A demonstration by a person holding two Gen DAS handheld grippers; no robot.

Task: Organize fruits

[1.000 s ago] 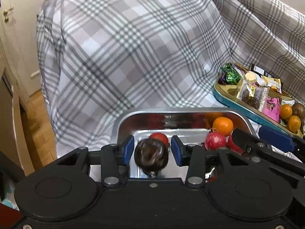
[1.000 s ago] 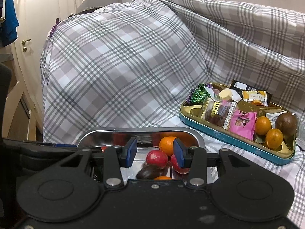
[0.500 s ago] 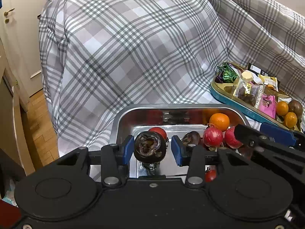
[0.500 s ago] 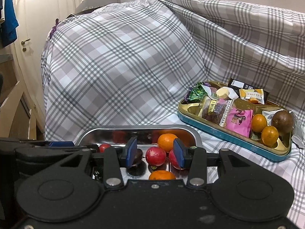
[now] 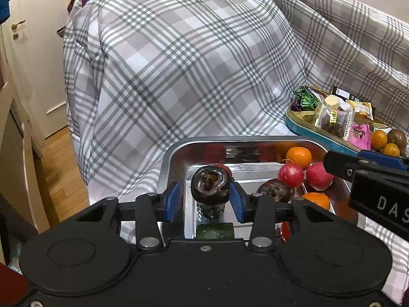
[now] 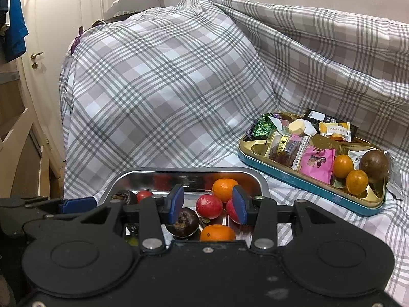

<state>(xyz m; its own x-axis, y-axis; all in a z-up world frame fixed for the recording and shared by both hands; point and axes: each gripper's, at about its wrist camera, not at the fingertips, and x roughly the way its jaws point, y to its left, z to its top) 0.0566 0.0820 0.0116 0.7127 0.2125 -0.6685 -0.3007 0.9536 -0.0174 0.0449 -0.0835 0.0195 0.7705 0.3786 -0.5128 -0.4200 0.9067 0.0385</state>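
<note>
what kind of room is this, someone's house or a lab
Most likely a home living room or bedroom. A plaid sheet drapes over what looks like a sofa, a door with a brass handle stands at left, and a snack tin sits beside a steel tray of fruit.

The left claw (image 5: 207, 200) stood open over the steel tray (image 5: 176, 153). A dark mangosteen (image 5: 210, 185) sat between its blue pads (image 5: 171, 199), apparently touching only the right one. Another mangosteen (image 5: 274, 193), two tangerines and two red fruits lay beside it.
</note>
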